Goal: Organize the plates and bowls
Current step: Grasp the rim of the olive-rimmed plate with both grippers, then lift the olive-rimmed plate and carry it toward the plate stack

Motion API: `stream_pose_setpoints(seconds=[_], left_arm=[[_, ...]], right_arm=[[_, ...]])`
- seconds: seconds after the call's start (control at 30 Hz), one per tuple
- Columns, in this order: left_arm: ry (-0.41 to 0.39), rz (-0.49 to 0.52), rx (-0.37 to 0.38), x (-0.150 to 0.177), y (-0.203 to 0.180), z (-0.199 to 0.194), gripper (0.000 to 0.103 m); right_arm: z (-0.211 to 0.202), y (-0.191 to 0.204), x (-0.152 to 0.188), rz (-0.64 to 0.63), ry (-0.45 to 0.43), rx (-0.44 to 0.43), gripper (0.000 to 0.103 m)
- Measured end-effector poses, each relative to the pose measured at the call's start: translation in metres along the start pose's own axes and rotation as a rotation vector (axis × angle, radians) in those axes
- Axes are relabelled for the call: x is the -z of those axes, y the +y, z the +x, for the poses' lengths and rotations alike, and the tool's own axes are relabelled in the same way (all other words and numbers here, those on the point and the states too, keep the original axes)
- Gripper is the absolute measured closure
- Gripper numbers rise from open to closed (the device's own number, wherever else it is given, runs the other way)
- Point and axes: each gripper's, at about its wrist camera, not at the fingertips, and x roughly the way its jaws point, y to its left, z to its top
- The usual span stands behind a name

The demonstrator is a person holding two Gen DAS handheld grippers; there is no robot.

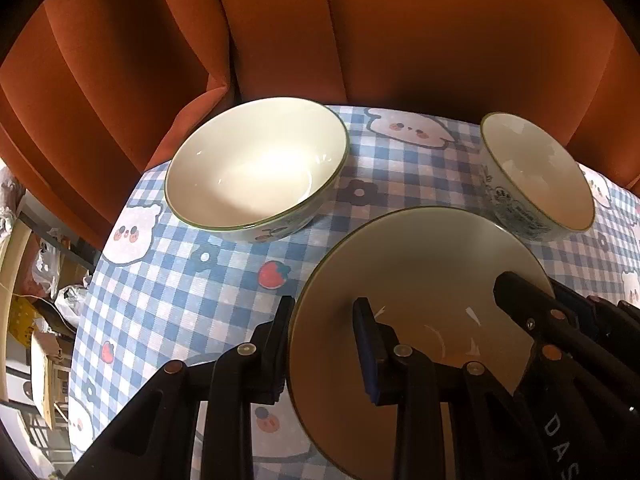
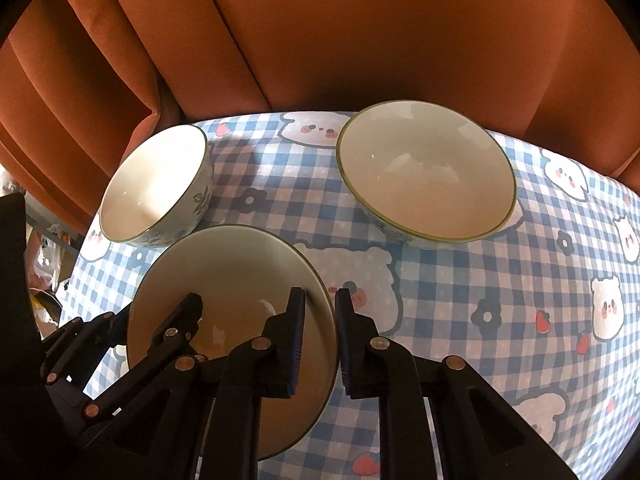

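A white bowl with a green rim (image 1: pixel 420 272) (image 2: pixel 236 264) is nearest me, with both grippers at it. My left gripper (image 1: pixel 324 320) straddles its left rim, one finger outside and one inside, with a visible gap. My right gripper (image 2: pixel 322 312) straddles its right rim the same way, jaws close around the wall. Whether the bowl rests on the table or is lifted cannot be told. A wide white bowl (image 1: pixel 256 164) (image 2: pixel 156 184) stands at the far left. Another white bowl (image 1: pixel 536 172) (image 2: pixel 424 172) stands at the far right.
The round table (image 1: pixel 192 296) (image 2: pixel 500 280) has a blue checked cloth with bears and strawberries. An orange upholstered sofa (image 1: pixel 360 32) (image 2: pixel 320 32) curves close behind it. Clutter lies on the floor past the table's left edge (image 1: pixel 44 280).
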Motion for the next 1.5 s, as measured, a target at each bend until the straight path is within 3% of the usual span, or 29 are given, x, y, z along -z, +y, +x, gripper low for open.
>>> stream_pose_setpoints(seconds=[0.67,1.07,1.5], left_arm=[[-0.094,0.072,0.080,0.026,-0.028,-0.080,0.075],[-0.127,0.148,0.145,0.069,-0.072,-0.130,0.075],[-0.094,0.171,0.154,0.124,-0.122,-0.151,0.075]], right_arm=[[-0.087,-0.022,0.029,0.071,-0.104,0.059,0.084],[-0.152,-0.061,0.088,0.142,-0.155,0.124,0.084],[-0.183,-0.110,0.148,0.168,-0.141,0.125,0.084]])
